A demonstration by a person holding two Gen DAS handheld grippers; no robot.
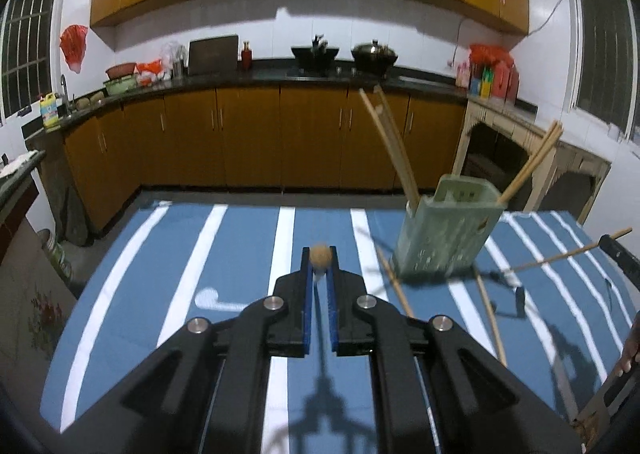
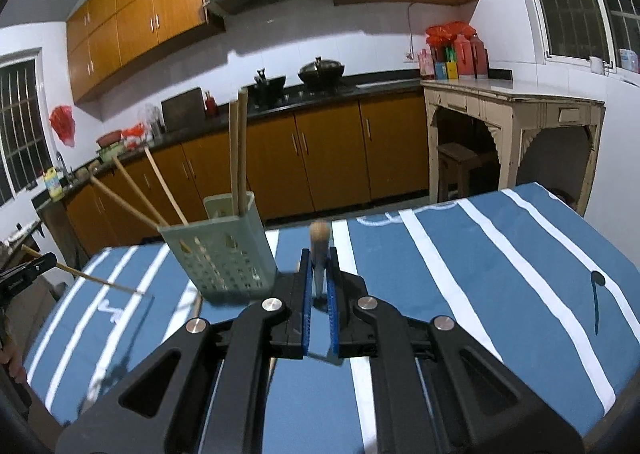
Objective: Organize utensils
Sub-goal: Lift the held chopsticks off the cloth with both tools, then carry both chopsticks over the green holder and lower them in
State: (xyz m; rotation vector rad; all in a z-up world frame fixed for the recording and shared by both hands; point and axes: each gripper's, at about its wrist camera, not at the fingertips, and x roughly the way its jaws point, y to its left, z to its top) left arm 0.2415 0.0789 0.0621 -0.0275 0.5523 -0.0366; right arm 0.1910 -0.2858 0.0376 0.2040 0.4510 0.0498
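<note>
A green slotted utensil holder [image 1: 444, 230] [image 2: 224, 250] stands on the blue striped tablecloth [image 1: 248, 254] with several wooden chopsticks leaning in it. My left gripper [image 1: 320, 260] is shut on a chopstick [image 1: 321, 255] seen end-on, raised above the cloth to the left of the holder. My right gripper [image 2: 319, 258] is shut on another chopstick [image 2: 319, 234], just right of the holder. Each view catches the other gripper at its edge: the right gripper [image 1: 606, 242] with its stick [image 1: 560, 256], the left gripper [image 2: 46, 260] with its stick [image 2: 96, 280]. Two loose chopsticks [image 1: 394, 282] [image 1: 492, 318] lie by the holder's base.
Beyond the table's far edge run wooden kitchen cabinets [image 1: 248, 133] and a dark counter with woks [image 1: 374, 53]. A cream side table [image 2: 512, 109] with a stool under it stands at the right. The tablecloth [image 2: 500, 274] stretches bare to the right of the holder.
</note>
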